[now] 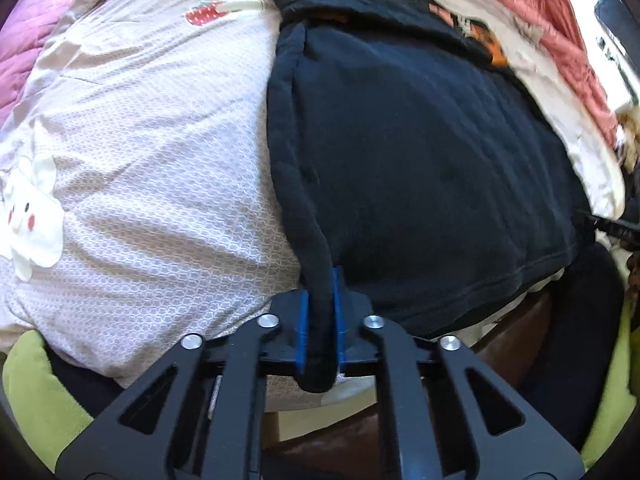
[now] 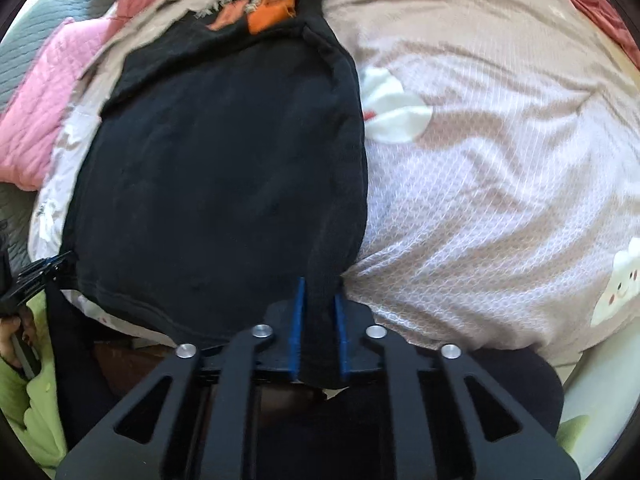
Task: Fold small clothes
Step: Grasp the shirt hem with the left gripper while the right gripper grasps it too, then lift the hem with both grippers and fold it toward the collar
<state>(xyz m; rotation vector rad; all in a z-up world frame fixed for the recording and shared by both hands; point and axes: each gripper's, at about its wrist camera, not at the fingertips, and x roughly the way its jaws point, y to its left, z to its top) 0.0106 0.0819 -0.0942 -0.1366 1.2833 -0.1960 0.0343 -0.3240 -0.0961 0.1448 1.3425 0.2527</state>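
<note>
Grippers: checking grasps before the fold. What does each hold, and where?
Both are shut on the black shirt: left gripper on its near left bottom corner, right gripper on its near right one.

A cloud-print quilt (image 1: 140, 140) lies beside a pink blanket (image 2: 44, 112).

Black shirt (image 1: 432, 168), orange print; beige bedspread (image 1: 152, 168), white clouds.

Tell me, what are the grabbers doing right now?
Left gripper shut on shirt corner. Right gripper shut on other corner. Nothing in the way.
</note>
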